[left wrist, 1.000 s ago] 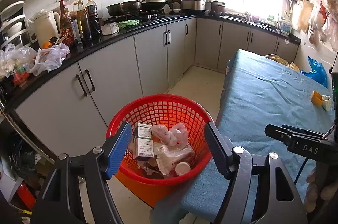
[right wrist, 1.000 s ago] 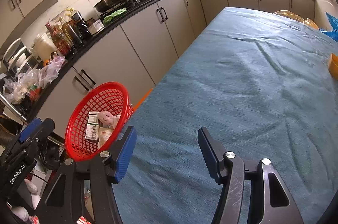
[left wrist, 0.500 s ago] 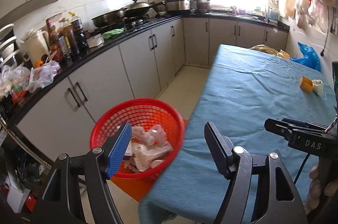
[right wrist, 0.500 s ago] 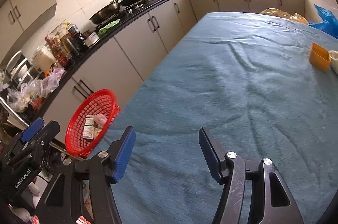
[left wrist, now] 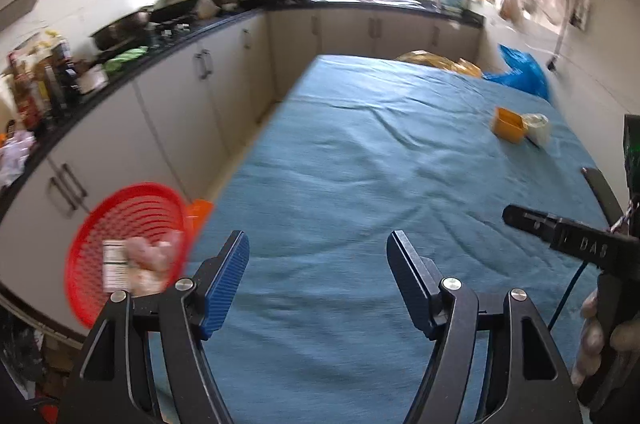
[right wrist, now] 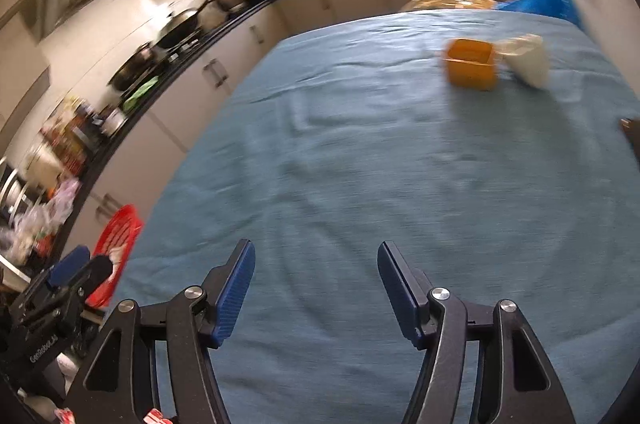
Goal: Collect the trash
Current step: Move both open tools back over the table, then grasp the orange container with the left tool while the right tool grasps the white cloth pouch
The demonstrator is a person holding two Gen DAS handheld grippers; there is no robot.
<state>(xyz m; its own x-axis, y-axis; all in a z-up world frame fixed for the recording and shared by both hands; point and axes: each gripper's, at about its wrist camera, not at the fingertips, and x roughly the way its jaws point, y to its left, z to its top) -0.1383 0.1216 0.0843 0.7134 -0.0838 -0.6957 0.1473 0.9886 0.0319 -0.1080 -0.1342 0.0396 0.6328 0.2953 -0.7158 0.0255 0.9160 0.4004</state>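
A red mesh basket (left wrist: 132, 224) with several pieces of trash in it stands on the floor left of the table; it also shows in the right wrist view (right wrist: 116, 244). An orange box (right wrist: 472, 63) and a white cup (right wrist: 528, 61) lying on its side rest on the blue tablecloth (right wrist: 400, 163) at the far right; both show in the left wrist view, the box (left wrist: 509, 124) and the cup (left wrist: 538, 127). My left gripper (left wrist: 318, 256) is open and empty over the table's near end. My right gripper (right wrist: 316, 264) is open and empty over the cloth.
A kitchen counter (left wrist: 168, 35) with pots and bottles runs along the left wall above grey cabinets. A blue plastic bag (left wrist: 520, 75) and a yellow bag (left wrist: 436, 61) lie at the table's far end. Plastic bags sit on the counter's near end (right wrist: 40, 216).
Both grippers have swung to the right, away from the red basket and toward the orange box and white cup. The basket has slid to the left edge of both views. Both stay open.
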